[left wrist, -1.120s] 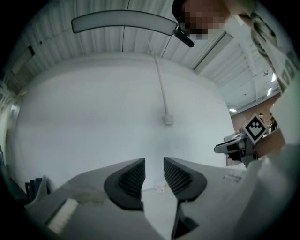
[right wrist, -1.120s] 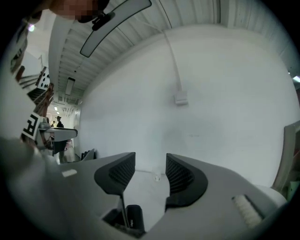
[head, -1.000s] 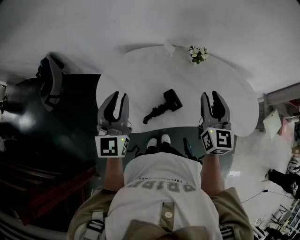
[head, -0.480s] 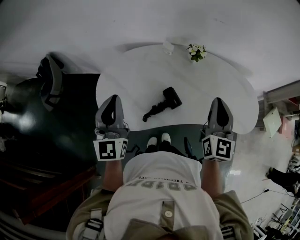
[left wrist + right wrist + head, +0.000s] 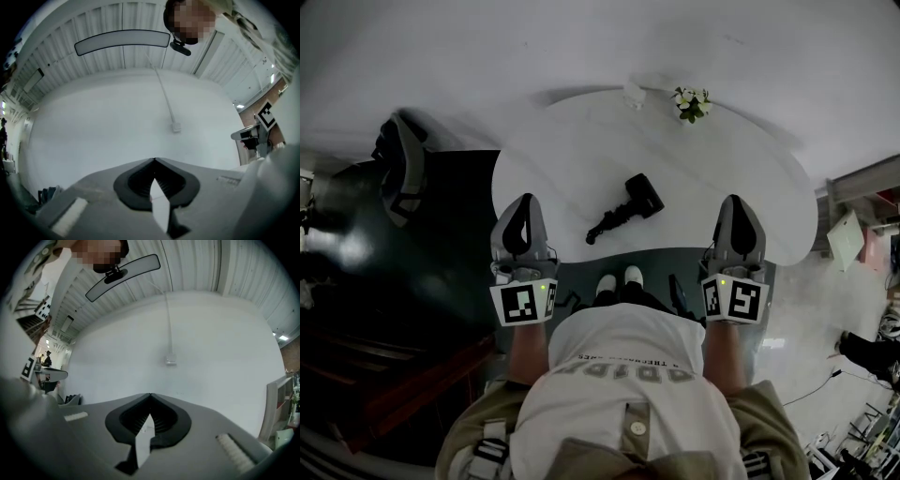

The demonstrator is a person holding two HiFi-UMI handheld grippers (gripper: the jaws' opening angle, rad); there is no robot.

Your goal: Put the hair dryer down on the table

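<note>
A black hair dryer lies on the white table, near its front edge, between my two grippers. My left gripper is held at the table's front left, jaws shut and empty. At the front right my right gripper is shut too, with nothing in it. Both gripper views point up at a white wall, each showing the jaw tips of the left gripper and the right gripper closed together. Neither gripper touches the dryer.
A small pot of flowers and a small white object stand at the table's far edge. A dark chair stands to the left on the dark floor. Clutter lies on the floor at the far right.
Both grippers have gone from open to shut, with nothing between the jaws. The hair dryer has stayed where it lay on the table.
</note>
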